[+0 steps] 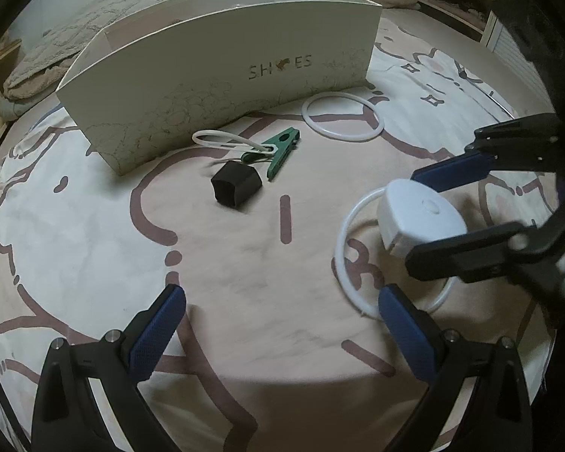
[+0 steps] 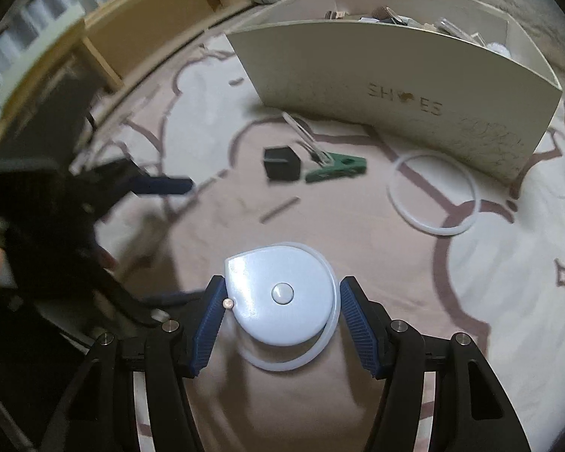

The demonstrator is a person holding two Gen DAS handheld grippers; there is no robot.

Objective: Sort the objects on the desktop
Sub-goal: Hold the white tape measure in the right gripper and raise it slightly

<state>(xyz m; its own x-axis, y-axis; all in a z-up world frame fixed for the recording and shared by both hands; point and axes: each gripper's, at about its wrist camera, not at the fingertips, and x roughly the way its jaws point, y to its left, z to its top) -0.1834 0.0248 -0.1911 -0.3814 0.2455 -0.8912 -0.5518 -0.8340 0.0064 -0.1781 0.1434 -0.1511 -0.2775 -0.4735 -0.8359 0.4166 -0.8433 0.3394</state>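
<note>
Tape measure sits clamped between right gripper pads, over a white ring on the cloth. Left gripper released, empty. Keep grip square, lift clear of the ring, carry forward to shoe box ahead.

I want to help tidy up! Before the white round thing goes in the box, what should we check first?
1. Right gripper has the white tape measure between its pads: ok.
2. Grip firm: cannot tell, the right pad seems barely touching.
3. White ring underneath is clear of the tape measure: not ok, it lies right below and could catch.
4. Shoe box open on top: ok.
5. Room left inside the box: cannot tell, things already show at the far side.
6. Left gripper free and out of the way: ok, open, holding nothing.
</note>
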